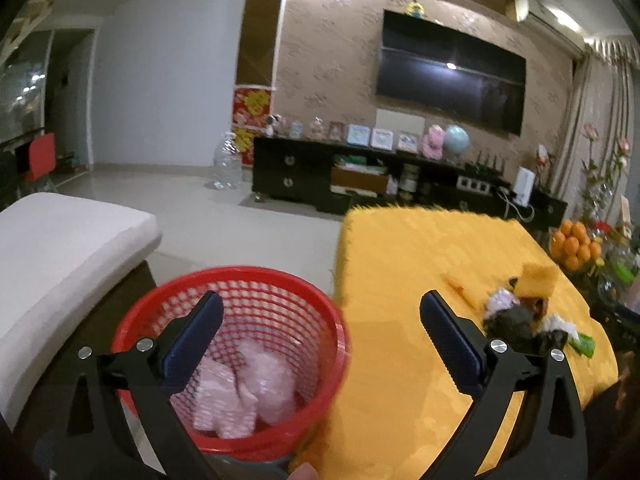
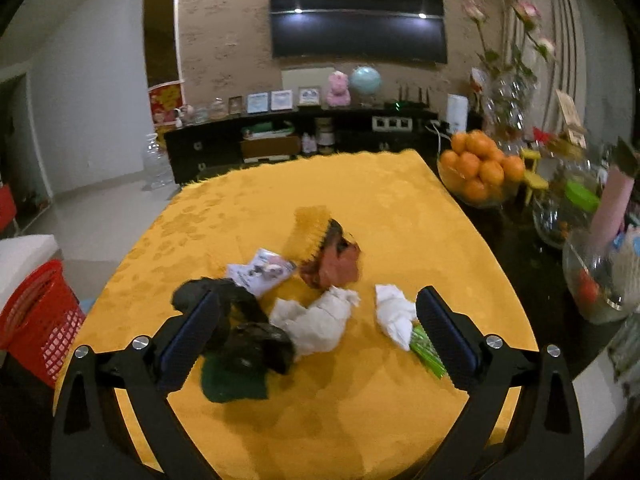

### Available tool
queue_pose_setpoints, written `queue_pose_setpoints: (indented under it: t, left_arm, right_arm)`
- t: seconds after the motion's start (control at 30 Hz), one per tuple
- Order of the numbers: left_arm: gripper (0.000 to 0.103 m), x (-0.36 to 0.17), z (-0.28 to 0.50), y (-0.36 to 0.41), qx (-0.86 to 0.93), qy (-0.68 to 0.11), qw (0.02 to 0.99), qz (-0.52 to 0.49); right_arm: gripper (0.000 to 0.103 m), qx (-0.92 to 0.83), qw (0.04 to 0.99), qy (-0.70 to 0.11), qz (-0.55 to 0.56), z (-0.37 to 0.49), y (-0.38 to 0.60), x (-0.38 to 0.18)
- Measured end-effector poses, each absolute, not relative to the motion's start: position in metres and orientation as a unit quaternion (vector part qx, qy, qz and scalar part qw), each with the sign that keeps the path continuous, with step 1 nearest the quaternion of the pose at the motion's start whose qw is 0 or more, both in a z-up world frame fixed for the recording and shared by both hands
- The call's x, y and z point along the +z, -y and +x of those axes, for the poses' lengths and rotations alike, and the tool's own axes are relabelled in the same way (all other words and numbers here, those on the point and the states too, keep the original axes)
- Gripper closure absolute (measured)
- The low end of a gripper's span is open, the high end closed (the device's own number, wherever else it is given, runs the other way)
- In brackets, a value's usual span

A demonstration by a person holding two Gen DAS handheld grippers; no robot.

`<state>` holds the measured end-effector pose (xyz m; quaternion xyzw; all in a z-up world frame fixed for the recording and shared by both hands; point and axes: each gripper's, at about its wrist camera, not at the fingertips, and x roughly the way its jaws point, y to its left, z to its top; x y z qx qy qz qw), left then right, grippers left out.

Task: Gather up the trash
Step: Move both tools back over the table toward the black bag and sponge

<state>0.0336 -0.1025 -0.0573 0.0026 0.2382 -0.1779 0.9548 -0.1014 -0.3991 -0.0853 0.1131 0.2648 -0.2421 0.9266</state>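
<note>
- Before me stands the table (image 2: 400,208) under its yellow cloth.
- On the cloth lie a black crumpled bag (image 2: 244,336), a dark green scrap (image 2: 234,386) and a printed paper (image 2: 262,270).
- Two white tissue wads (image 2: 316,320) (image 2: 394,314), a reddish-brown wrapper (image 2: 334,266), a yellow piece (image 2: 310,226) and a green packet (image 2: 428,350) lie there too.
- The red basket (image 1: 240,340) stands on the floor (image 1: 224,216) beside the table.

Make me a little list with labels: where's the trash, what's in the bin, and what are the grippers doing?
bin: red basket on the floor beside the table
in bin: pale pink crumpled wrappers
table: yellow cloth
trash on table: black bags, white tissues, printed packet, reddish-brown wrapper, green wrapper
left gripper: open, empty, above the basket's rim
right gripper: open, empty, over the trash pile
nearby: bowl of oranges
</note>
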Motion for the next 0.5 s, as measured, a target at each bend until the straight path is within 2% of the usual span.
queue_pose_setpoints:
  t: [0.5]
  left_arm:
    - [0.008, -0.070, 0.023, 0.240, -0.279, -0.264, 0.917, 0.109]
  right_arm:
    - [0.007, -0.252, 0.916, -0.258, 0.178, -0.125, 0.435, -0.094]
